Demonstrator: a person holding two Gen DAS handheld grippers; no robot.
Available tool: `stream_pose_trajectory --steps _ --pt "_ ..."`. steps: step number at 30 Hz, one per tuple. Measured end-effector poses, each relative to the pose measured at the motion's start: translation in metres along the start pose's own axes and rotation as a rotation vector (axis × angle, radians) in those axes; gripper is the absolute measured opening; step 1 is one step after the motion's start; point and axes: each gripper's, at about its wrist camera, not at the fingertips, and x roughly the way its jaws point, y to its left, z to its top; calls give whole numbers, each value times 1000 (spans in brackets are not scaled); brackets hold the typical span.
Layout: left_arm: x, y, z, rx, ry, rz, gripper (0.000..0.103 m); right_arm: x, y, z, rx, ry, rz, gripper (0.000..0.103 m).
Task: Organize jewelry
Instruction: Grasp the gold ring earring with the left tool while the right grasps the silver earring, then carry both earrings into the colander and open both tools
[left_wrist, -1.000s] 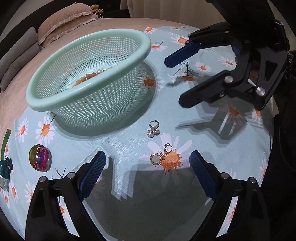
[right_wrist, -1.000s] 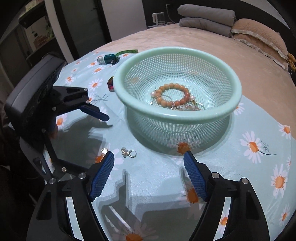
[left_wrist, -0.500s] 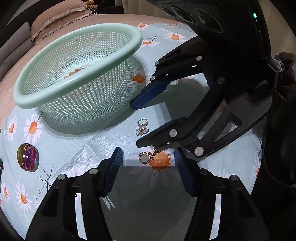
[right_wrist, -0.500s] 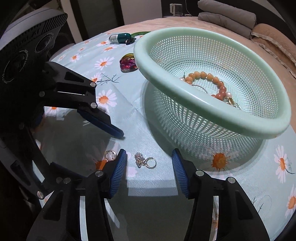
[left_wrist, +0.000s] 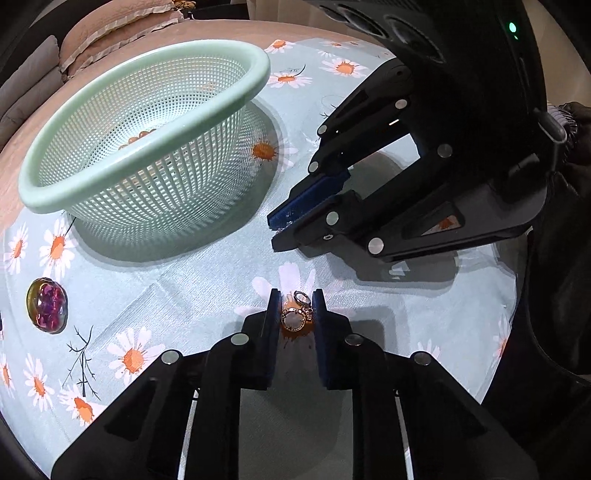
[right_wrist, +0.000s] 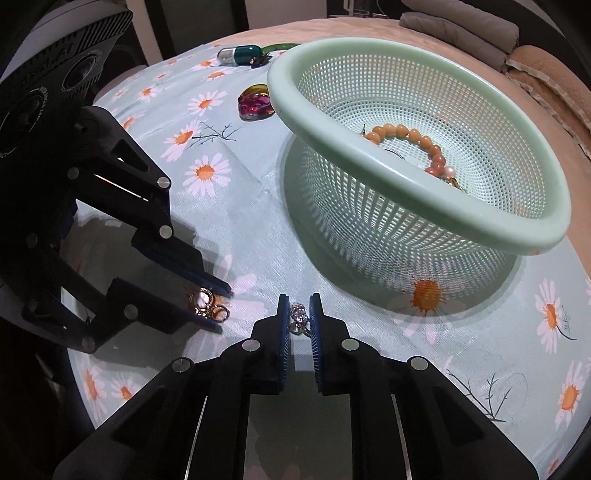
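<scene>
My left gripper (left_wrist: 295, 295) is closing on a gold hoop earring (left_wrist: 293, 321) that lies on an orange daisy of the cloth, and both pads touch it. My right gripper (right_wrist: 298, 299) is closing on a small silver crystal earring (right_wrist: 298, 314), pinched between its blue pads on the cloth. The two grippers stand close together: the right gripper (left_wrist: 275, 232) is just beyond the left one, and the left gripper (right_wrist: 222, 308) with the gold earring (right_wrist: 201, 298) is at the left of the right wrist view. The mint mesh basket (right_wrist: 388, 236) holds an orange bead bracelet (right_wrist: 406, 133).
The basket (left_wrist: 166, 192) stands just behind both grippers. An iridescent purple gem (left_wrist: 46, 306) lies left of it, also seen as the gem (right_wrist: 256, 103). A teal capsule-shaped thing (right_wrist: 240, 54) lies at the cloth's far edge. Pillows and folded blankets lie beyond.
Both grippers came down over the earrings and their jaws narrowed from wide open to pinching them. The right gripper moved in close beside the left.
</scene>
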Motion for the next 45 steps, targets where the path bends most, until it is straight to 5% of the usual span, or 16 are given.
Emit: stream_pose_trajectory --steps 13,28,39,45 --pt "-30 13 -14 -8 -29 42 18 -37 -1 -19 1 -3 -19 9" --pt "-87 46 -4 -72 -140 107 18 -146 -14 -17 16 -319 -66 9" --pt "-111 66 48 -19 -192 176 18 -142 -23 26 -82 -287 -103 9" --pt "-90 89 88 13 -179 175 18 -115 -49 50 -114 -229 -124 9"
